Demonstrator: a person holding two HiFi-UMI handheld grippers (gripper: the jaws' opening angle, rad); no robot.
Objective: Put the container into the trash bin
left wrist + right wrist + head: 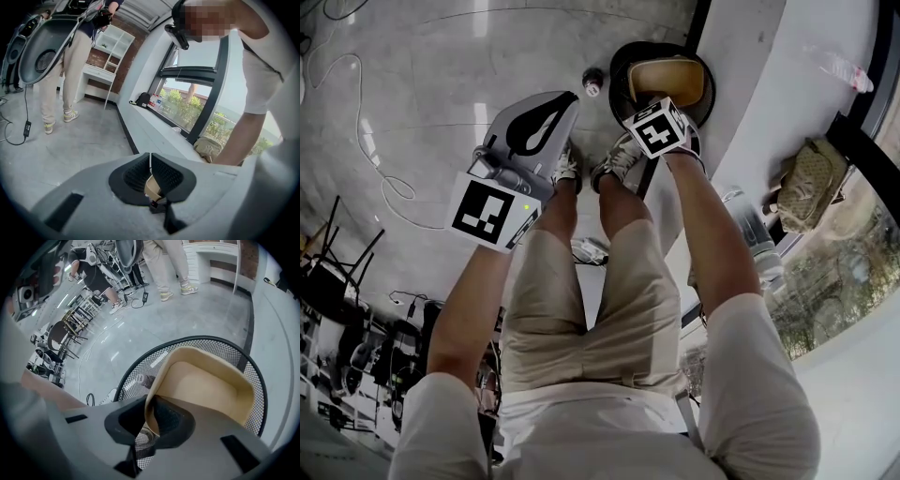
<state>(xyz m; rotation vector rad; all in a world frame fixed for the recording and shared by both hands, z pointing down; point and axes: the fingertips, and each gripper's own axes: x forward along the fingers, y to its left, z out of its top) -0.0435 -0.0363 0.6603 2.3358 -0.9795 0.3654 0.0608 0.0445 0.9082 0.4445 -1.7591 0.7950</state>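
Right gripper (pixel 149 416) poised over the round black wire-mesh trash bin (pixel 136 376). Its jaws are slightly apart. The rim of the beige, rounded-rectangular moulded container (pixel 211 385) lies against one ribbed pad, with a sliver of mesh showing beside the other. The container thus hangs tilted in the bin's mouth, not yet inside.

Left gripper (pixel 151 161): tips together, idle. A small tan shape (pixel 152 187) sits in the hollow behind them; what it is, and whether it is held, cannot be told.

Likely hazards: with only one thin edge caught, the smooth, stiff-looking shell may swing as it drops. It spans much of the opening, so a corner could lodge on the rim or slide onto the polished grey floor (pixel 187 319). The light mesh bin may tip if knocked.
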